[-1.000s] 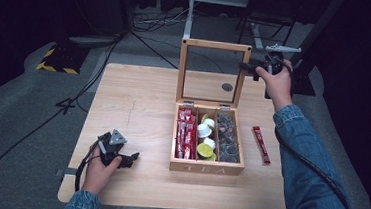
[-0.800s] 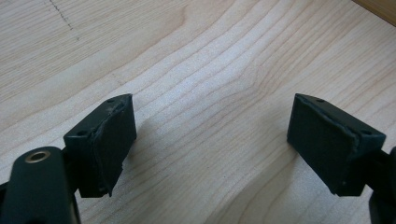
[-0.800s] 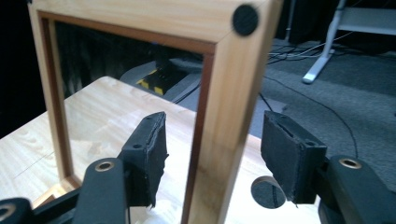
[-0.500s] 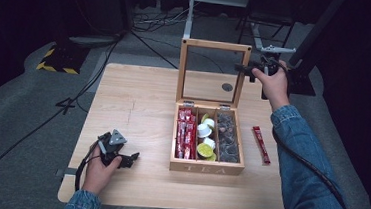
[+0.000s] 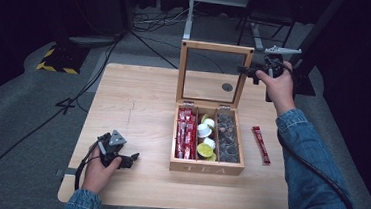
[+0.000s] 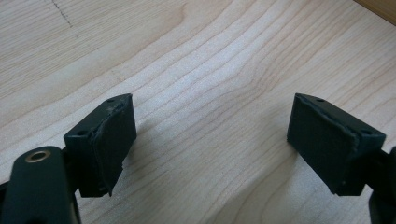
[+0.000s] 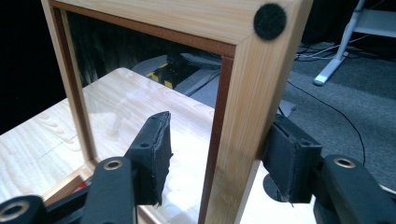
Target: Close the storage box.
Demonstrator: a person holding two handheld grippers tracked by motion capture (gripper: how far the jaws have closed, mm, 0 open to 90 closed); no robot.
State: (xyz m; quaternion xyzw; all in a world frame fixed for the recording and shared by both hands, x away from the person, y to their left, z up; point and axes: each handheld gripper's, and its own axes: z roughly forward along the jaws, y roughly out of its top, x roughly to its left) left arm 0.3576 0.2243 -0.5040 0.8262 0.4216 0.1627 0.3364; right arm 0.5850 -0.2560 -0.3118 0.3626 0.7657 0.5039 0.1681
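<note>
two grippers are at work over a pale wood table (image 5: pixel 139 91). at the near left corner the left gripper (image 5: pixel 131 159) lies low in a hand (image 5: pixel 99 170) on the tabletop, well apart from the box; in the left gripper view its jaws stand wide with bare wood between them. right of it sits the tea box (image 5: pixel 206 166), three compartments across: red sachets (image 5: pixel 184 134) in the left one, small cups (image 5: pixel 205 136) in the middle, dark packets (image 5: pixel 228 138) in the right. its lid (image 5: pixel 217 47) stands upright, a glass pane in a wooden frame. the right gripper (image 5: pixel 244 71) is at the lid's right edge, its jaws just closing on either side of the frame (image 7: pixel 247 107); one pad looks to touch the outer face, the other stands off the inner side. a single red sachet (image 5: pixel 261 144) lies on the table just right of the box.
</note>
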